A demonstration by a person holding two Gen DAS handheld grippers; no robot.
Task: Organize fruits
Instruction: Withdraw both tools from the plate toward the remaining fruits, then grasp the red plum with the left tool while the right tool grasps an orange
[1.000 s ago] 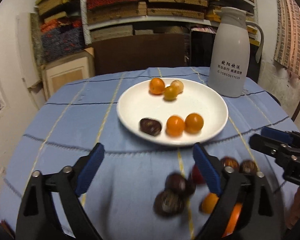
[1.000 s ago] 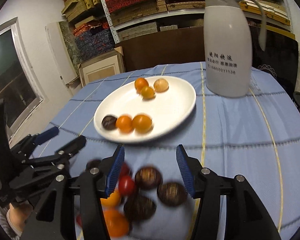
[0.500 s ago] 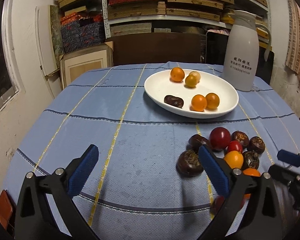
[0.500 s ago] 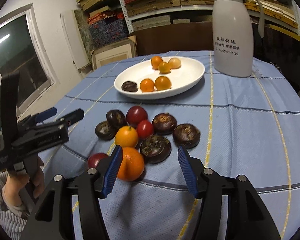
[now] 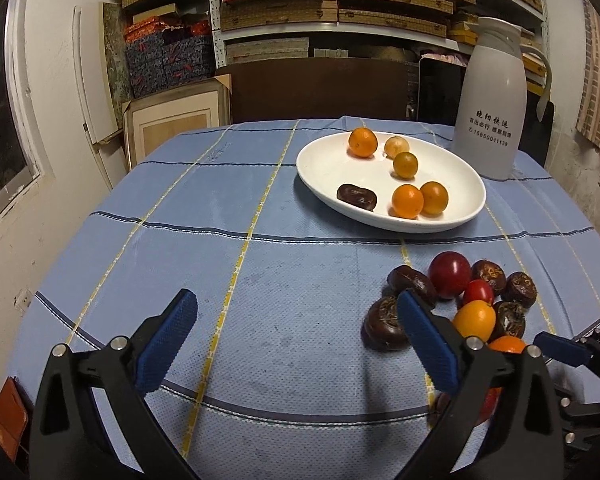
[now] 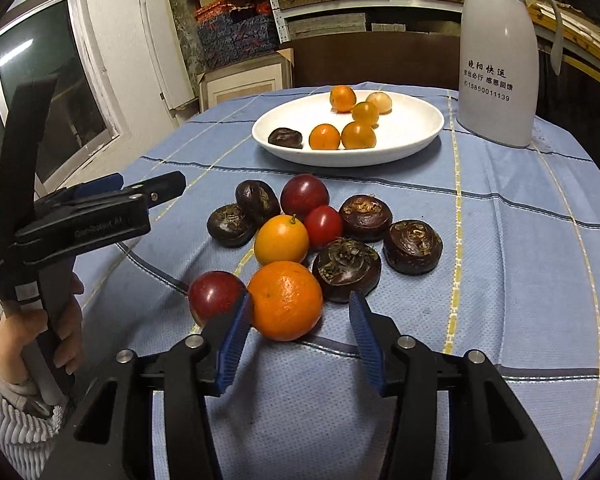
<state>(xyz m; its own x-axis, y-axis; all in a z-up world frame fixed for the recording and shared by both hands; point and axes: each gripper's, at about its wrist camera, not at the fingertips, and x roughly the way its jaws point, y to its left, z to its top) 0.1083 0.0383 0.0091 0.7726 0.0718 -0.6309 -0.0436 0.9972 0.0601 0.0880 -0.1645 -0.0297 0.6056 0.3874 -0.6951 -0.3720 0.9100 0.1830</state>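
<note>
Two claws are held low over a round tabletop [image 5: 228, 208] covered by a blue cloth with yellow and dark stripes. Six small fruits are seen on the white oval ceramic plate [image 6: 416, 136] at the far side: four orange ones, one pale one and one dark brown one. A loose cluster of fruit [image 6: 300, 236] lies on the cloth at six o'clock of the plate: dark brown ridged ones, red ones and orange ones. The right claw [image 6: 298, 338] is pointed at the large round orange fruit [image 6: 286, 300] at the near edge of that cluster; its jaws have just been closing, the left blue pad [image 6: 232, 344] stands just beside the orange fruit, a gap is left at the other pad, and nothing is gripped. The left claw [image 5: 300, 344] is spread as wide as it goes over bare cloth, empty, with the cluster at its three o'clock. A tall white plastic jug [image 5: 492, 104] stands at two o'clock of the plate.
</note>
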